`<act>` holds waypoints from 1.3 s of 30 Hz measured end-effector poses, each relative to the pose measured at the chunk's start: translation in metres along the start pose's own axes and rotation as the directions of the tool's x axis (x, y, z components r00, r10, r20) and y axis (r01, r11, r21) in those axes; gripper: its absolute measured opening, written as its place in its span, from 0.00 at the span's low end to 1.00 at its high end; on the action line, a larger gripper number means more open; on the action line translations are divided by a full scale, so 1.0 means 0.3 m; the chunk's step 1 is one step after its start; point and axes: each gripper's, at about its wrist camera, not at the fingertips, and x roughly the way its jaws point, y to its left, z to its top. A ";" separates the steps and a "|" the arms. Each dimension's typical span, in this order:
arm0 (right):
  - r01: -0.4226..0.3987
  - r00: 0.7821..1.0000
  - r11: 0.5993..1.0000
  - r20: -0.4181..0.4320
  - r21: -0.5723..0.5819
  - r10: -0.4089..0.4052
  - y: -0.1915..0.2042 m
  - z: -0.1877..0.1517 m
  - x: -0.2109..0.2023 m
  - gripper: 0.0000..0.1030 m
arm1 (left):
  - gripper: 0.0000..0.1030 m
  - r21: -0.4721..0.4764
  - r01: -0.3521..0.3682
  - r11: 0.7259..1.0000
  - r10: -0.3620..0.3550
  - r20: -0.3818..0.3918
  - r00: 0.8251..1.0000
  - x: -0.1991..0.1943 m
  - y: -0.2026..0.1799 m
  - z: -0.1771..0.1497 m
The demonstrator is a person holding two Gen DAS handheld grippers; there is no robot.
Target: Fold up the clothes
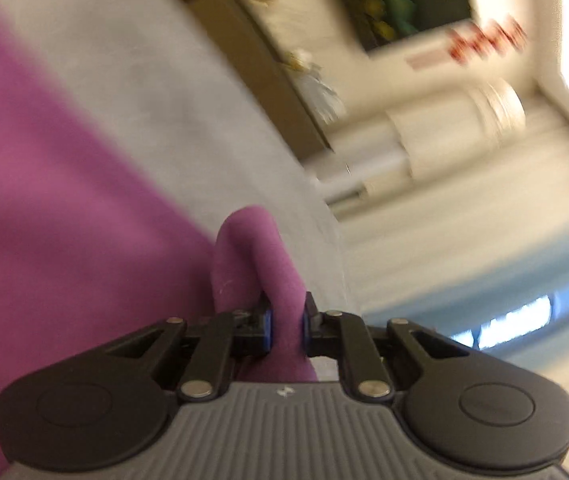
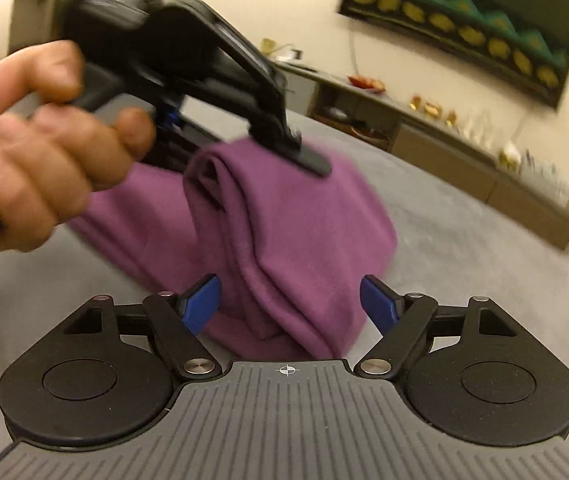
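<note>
**One pinch holds the fold**

On the left, the person's hand (image 2: 40, 148) grips the left gripper (image 1: 286, 326), whose jaws are pinched tight on a bunched ridge of the purple garment (image 2: 284, 232). The cloth drapes from that pinch down onto the grey bed cover (image 2: 464, 240), partly folded into thick layers. To the right, the right gripper (image 2: 289, 304) sits with its blue pads (image 2: 200, 308) spread wide on either side of the near cloth edge, gripping nothing. I'd worry that the layers slide apart if the left pinch slips, or that the right jaws close on only the top layer and drag the fold askew.
</note>
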 end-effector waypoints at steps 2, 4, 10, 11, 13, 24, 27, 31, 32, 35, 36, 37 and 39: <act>0.054 0.999 0.996 0.010 -0.064 -0.053 0.045 0.003 0.024 0.71 | 0.13 -0.008 -0.001 1.000 0.001 -0.003 1.000 -0.003 0.016 -0.006; 0.050 0.999 0.995 0.016 -0.085 -0.049 0.072 0.009 0.042 0.71 | 0.13 -0.007 -0.001 1.000 0.001 -0.010 1.000 0.001 0.015 0.001; 0.098 0.995 0.985 0.017 -0.141 -0.096 0.146 0.026 0.097 0.59 | 0.13 0.035 0.019 0.999 -0.016 -0.060 0.998 0.018 -0.024 0.017; 0.109 0.994 0.984 0.012 -0.143 -0.108 0.146 0.028 0.109 0.55 | 0.13 0.048 0.018 0.999 -0.015 -0.062 0.998 0.019 -0.033 0.017; 0.132 0.991 0.979 0.002 -0.153 -0.134 0.140 0.037 0.115 0.41 | 0.13 0.081 0.015 0.997 -0.010 -0.064 0.998 0.020 -0.053 0.016; 0.162 0.982 0.952 -0.054 -0.261 -0.181 0.095 0.000 0.021 0.07 | 0.19 0.120 -0.022 0.993 0.033 -0.089 0.995 0.049 -0.002 -0.016; 0.174 0.977 0.908 -0.046 -0.382 -0.207 0.151 -0.035 0.028 0.07 | 0.40 0.145 -0.099 0.984 0.110 -0.066 0.992 0.071 -0.027 0.006; 0.181 0.974 0.879 -0.041 -0.441 -0.221 0.185 -0.048 0.035 0.07 | 0.13 0.219 -0.133 0.967 0.153 -0.074 0.986 0.126 -0.083 0.024; 0.180 0.975 0.879 -0.041 -0.441 -0.220 0.188 -0.048 0.034 0.07 | 0.12 0.286 -0.114 0.951 0.134 -0.052 0.990 0.122 -0.123 0.016; 0.169 0.977 0.883 -0.040 -0.437 -0.207 0.194 -0.056 0.019 0.08 | 0.10 0.399 -0.119 0.909 0.134 -0.010 0.991 0.115 -0.174 -0.007; 0.166 0.978 0.886 -0.040 -0.434 -0.203 0.193 -0.057 0.015 0.08 | 0.10 0.418 -0.146 0.896 0.161 -0.001 0.987 0.121 -0.176 -0.012; 0.160 0.980 0.890 -0.041 -0.427 -0.196 0.189 -0.058 0.015 0.09 | 0.10 0.418 -0.171 0.892 0.187 0.003 0.982 0.120 -0.167 -0.015; 0.134 0.985 0.905 -0.046 -0.405 -0.166 0.172 -0.059 0.008 0.15 | 0.13 0.408 -0.218 0.887 0.236 0.006 0.972 0.115 -0.145 -0.021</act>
